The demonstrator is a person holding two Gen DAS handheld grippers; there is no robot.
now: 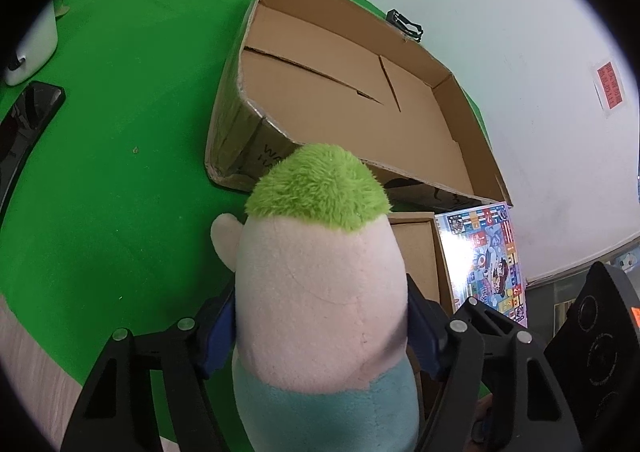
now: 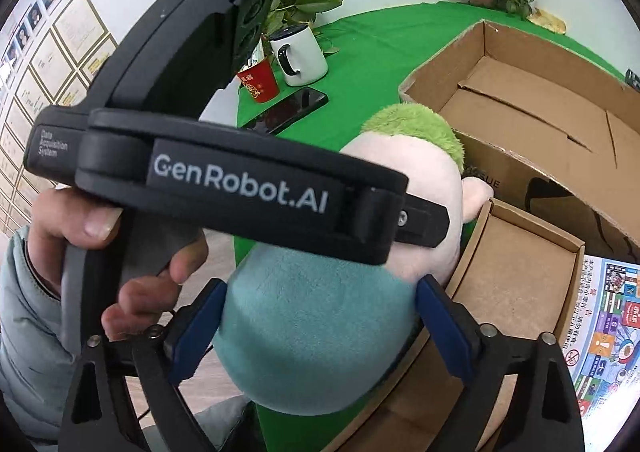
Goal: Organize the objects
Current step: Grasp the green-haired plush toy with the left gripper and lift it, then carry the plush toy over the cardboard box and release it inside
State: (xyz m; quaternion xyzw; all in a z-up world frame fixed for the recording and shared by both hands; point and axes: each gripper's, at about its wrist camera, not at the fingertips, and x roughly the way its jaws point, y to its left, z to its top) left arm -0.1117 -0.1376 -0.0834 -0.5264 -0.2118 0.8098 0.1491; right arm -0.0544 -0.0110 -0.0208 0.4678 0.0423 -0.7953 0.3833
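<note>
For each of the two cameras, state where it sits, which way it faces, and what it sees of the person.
Left wrist: on the left gripper, facing down along its fingers past the plush toy into the large cardboard box; the other gripper's body shows at right.
Right wrist: on the right gripper, facing across the green tablecloth toward the white mug; a hand holding the left gripper fills the left.
Shared: plush toy, large box, small cardboard box, board-game sheet.
</note>
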